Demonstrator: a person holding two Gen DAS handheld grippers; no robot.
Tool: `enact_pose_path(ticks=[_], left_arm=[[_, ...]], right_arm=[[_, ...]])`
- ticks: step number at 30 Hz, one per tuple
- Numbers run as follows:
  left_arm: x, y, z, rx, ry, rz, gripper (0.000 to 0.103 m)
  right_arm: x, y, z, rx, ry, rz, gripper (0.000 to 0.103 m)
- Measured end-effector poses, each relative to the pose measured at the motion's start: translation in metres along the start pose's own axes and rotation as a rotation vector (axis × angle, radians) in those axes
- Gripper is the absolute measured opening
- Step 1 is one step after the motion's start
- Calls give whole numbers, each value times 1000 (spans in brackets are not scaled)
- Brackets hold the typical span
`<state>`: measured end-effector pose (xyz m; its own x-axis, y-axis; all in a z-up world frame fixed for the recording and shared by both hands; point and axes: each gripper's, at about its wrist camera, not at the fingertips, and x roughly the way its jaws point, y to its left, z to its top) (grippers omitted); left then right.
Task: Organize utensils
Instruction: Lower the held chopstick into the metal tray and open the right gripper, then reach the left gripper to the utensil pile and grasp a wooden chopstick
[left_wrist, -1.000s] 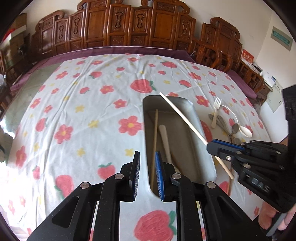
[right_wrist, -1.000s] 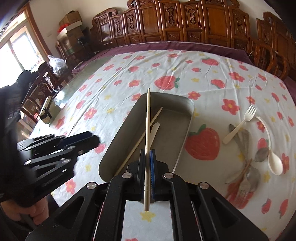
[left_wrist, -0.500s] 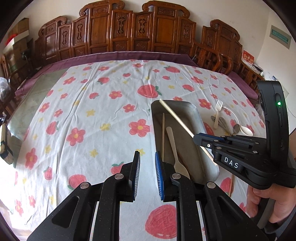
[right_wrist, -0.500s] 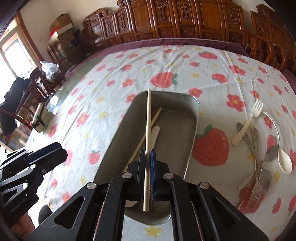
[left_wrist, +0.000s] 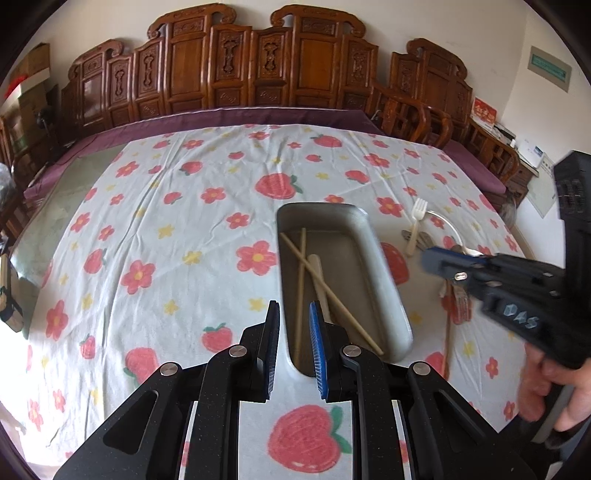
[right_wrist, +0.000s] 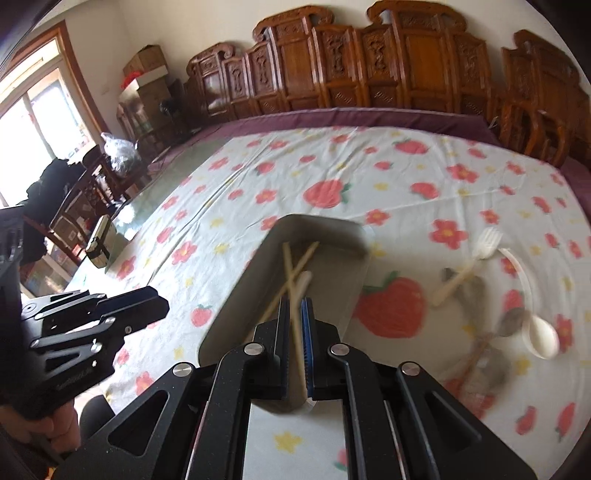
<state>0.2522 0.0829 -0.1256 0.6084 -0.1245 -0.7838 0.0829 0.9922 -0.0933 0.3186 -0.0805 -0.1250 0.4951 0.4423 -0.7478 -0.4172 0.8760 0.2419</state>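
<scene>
A grey metal tray (left_wrist: 384, 291) (right_wrist: 332, 236) lies on the flowered tablecloth. It holds two crossed wooden chopsticks (left_wrist: 325, 288) (right_wrist: 290, 266) and a pale wooden utensil (left_wrist: 320, 280). My right gripper (right_wrist: 294, 317) is open just above the tray's near end, with the released chopstick seen in the gap between its fingers. In the left wrist view the right gripper (left_wrist: 439, 262) is to the right of the tray. My left gripper (left_wrist: 293, 325) is open and empty at the tray's near left corner. A pile of forks and spoons (right_wrist: 484, 295) (left_wrist: 421, 236) lies right of the tray.
A white plastic fork (right_wrist: 469, 266) and white spoon (right_wrist: 539, 332) lie in the pile with metal cutlery. Carved wooden chairs (left_wrist: 258, 74) line the table's far side. A small box (right_wrist: 99, 240) sits at the table's left edge.
My right gripper opened and let the chopstick fall into the tray, where it lies across the other one. The right gripper has drawn back to the right. The left gripper stayed open.
</scene>
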Motion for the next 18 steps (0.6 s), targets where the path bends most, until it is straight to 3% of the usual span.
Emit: enact_pose_path(ticks=[4, 8, 18], left_arm=[[-4, -15, -2, 16, -11, -24, 18], [-8, -33, -5, 38, -20, -47, 32], [-3, -77, -17, 98, -5, -105, 44]], right_arm=[[-37, -25, -15, 3, -28, -63, 9], [-65, -52, -38, 2, -29, -147, 9], [-73, -86, -87, 25, 33, -224, 9]])
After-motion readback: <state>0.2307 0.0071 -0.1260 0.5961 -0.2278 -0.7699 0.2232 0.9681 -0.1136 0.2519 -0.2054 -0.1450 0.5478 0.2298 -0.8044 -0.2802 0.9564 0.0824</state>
